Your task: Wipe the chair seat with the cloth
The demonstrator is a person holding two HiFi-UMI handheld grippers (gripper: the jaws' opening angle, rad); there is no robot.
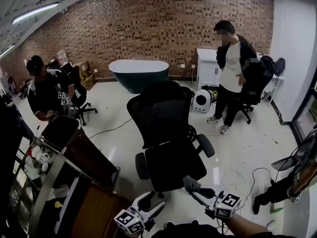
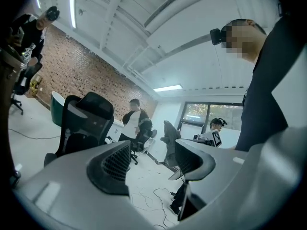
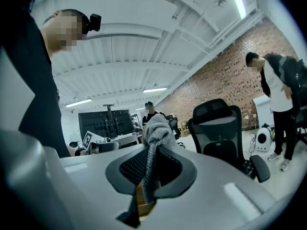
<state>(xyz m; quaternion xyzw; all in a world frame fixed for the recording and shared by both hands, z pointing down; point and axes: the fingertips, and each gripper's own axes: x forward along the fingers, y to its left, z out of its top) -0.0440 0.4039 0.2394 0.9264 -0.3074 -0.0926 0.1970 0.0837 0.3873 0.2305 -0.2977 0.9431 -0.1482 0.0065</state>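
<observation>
Head view, lower edge: the left gripper (image 1: pixel 157 204) points up-frame, jaws apart with nothing between them. The right gripper (image 1: pixel 194 188), reaching in from the lower right, is clamped on a bunched grey knit cloth (image 1: pixel 190 183). The cloth sits at the front edge of the chair seat (image 1: pixel 173 165); contact cannot be told. The seat is black, part of a mesh-backed office chair (image 1: pixel 161 115) at frame centre. At lower left, a cart (image 1: pixel 74 148) shelf carries small white cup-like items (image 1: pixel 39 157).
</observation>
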